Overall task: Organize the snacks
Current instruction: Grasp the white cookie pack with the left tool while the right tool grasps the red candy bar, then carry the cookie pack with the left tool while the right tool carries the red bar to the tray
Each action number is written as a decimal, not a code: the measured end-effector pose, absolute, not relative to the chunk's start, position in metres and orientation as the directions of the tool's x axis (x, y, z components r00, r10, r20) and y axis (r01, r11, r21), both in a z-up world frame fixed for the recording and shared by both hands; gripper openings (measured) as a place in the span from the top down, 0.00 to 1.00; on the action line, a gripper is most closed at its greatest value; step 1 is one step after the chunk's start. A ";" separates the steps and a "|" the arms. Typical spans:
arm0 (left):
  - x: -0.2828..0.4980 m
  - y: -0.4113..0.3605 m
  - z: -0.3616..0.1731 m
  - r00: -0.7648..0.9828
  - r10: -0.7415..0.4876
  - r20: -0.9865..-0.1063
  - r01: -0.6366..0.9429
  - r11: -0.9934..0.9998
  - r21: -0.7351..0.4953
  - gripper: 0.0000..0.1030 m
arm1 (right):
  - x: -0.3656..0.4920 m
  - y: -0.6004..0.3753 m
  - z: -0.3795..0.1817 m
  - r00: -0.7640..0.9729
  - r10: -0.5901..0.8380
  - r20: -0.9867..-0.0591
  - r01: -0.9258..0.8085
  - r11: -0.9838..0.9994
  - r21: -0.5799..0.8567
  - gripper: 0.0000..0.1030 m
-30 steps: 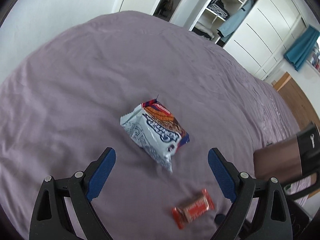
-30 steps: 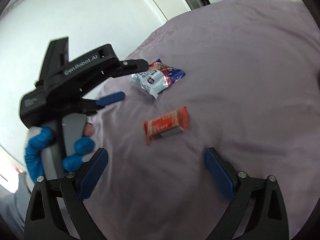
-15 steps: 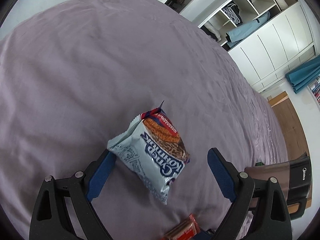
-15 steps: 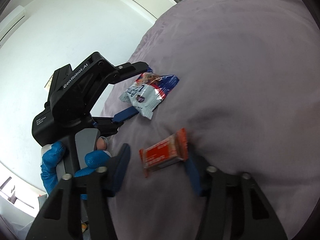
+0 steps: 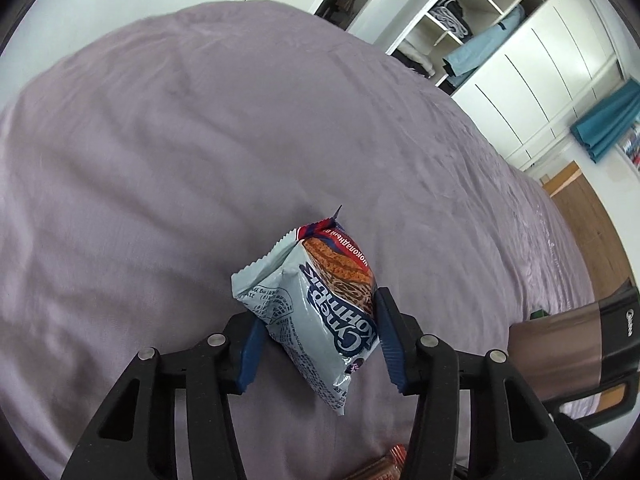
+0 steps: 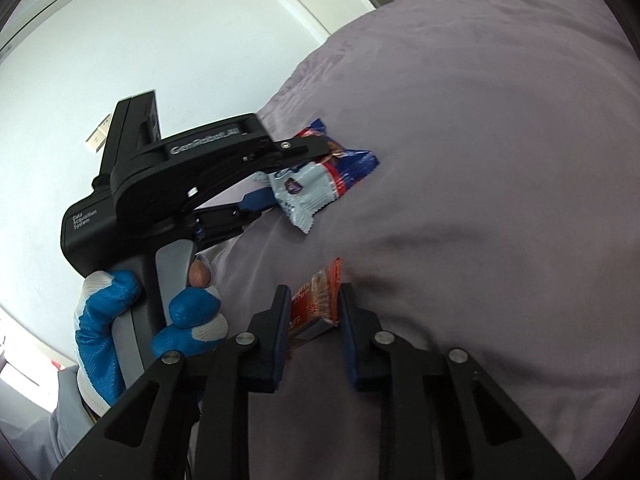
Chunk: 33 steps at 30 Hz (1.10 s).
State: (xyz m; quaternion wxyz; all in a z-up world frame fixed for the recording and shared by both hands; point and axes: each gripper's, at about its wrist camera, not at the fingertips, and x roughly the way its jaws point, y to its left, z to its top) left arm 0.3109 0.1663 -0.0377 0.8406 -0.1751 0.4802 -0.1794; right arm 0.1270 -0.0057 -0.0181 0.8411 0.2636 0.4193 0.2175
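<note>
A white and blue biscuit packet [image 5: 280,292] with a red end stands tilted on the mauve bedsheet [image 5: 160,160]. My left gripper [image 5: 318,320] has its jaws closing on it, both blue pads pressing its sides. The right wrist view shows the same packet [image 6: 320,188] between the left gripper's fingers [image 6: 304,146]. A small orange wafer bar [image 6: 316,300] sits on edge between the blue pads of my right gripper [image 6: 315,292], whose jaws are closing and touching both sides. The bar's end [image 5: 380,468] peeks in at the bottom of the left wrist view.
A brown and black kettle [image 5: 568,348] stands at the bed's right edge. White wardrobes with open shelves [image 5: 500,40] fill the far wall. A hand in a blue and white glove [image 6: 120,320] holds the left gripper's handle. The sheet stretches bare beyond the snacks.
Both grippers went from wide open to closed on their snacks. The left one moved forward and down around the packet, which now stands more on edge. The orange bar has tipped up.
</note>
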 end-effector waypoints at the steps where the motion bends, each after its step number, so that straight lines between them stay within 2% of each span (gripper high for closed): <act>1: 0.309 0.165 -0.036 0.483 -0.460 -0.745 0.143 0.881 -0.451 0.56 | 0.127 -0.005 -0.016 0.557 0.586 -0.589 -0.148 0.767 0.624 0.79; 6: 0.296 0.149 -0.016 0.552 -0.390 -0.737 0.229 0.921 -0.316 0.57 | 0.124 -0.009 -0.010 0.573 0.594 -0.564 -0.154 0.754 0.638 0.86; 12: 0.282 0.140 0.002 0.582 -0.365 -0.726 0.278 0.929 -0.244 0.57 | 0.110 -0.021 0.001 0.590 0.589 -0.552 -0.162 0.756 0.634 0.92; 33: 0.202 0.131 0.060 0.624 -0.304 -0.720 0.334 0.937 -0.106 0.57 | 0.053 -0.061 0.037 0.640 0.540 -0.546 -0.128 0.776 0.617 0.94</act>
